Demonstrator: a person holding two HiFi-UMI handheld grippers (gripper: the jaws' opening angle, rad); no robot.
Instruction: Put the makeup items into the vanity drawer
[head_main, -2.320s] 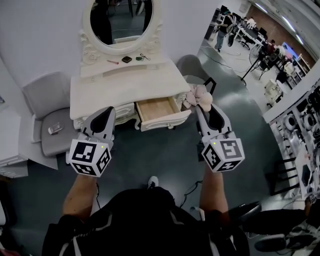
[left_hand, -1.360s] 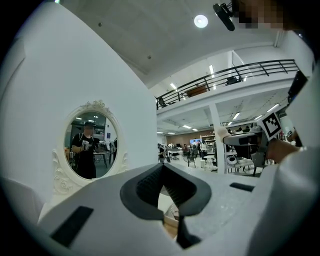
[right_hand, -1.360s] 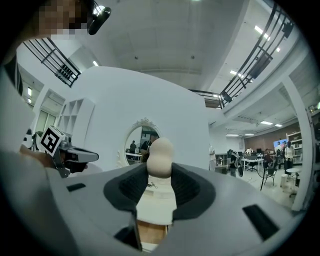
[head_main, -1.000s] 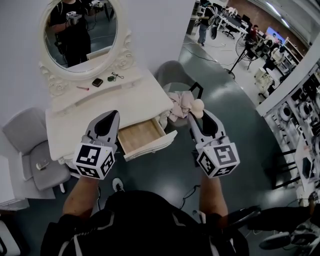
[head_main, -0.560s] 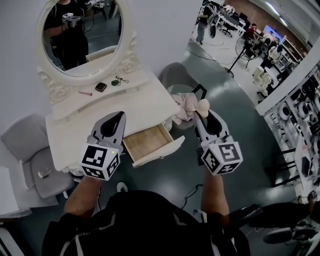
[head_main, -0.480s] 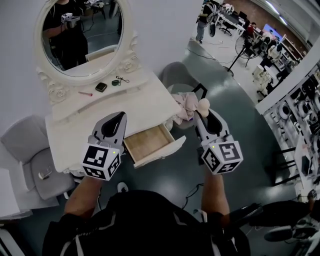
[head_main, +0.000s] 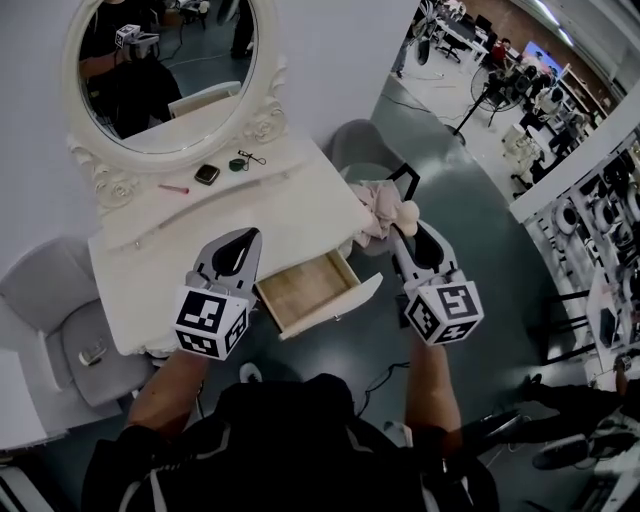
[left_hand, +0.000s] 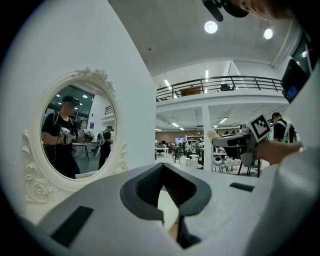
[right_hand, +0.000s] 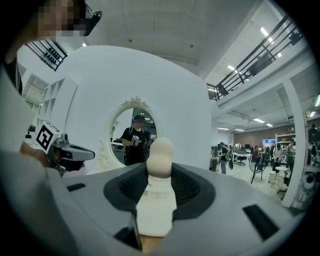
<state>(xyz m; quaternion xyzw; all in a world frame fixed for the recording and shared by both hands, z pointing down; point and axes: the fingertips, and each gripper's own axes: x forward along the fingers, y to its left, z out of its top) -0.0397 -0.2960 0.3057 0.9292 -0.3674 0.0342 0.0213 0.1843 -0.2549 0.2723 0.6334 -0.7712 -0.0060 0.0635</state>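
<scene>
The white vanity (head_main: 270, 215) stands under an oval mirror (head_main: 165, 75), and its wooden drawer (head_main: 308, 287) is pulled open with nothing visible inside. On the vanity's raised shelf lie a pink lipstick (head_main: 172, 188), a black compact (head_main: 207, 174) and a small dark item (head_main: 243, 162). My right gripper (head_main: 406, 228) (right_hand: 160, 171) is shut on a beige egg-shaped makeup sponge (head_main: 407, 212) (right_hand: 161, 149), held level to the right of the drawer. My left gripper (head_main: 244, 236) (left_hand: 162, 167) hangs left of the drawer, shut with nothing between its pads.
A grey chair (head_main: 55, 300) with a small object on its seat (head_main: 92, 352) stands left of the vanity. Another grey chair (head_main: 358, 142) with pinkish cloth (head_main: 378, 205) stands at its right end. Shelving (head_main: 600, 230) and a person's work area (head_main: 500, 60) lie to the right.
Both grippers have moved forward and slightly down, closer to the vanity, and the open drawer now lies between them. The sponge stays in the right gripper.
</scene>
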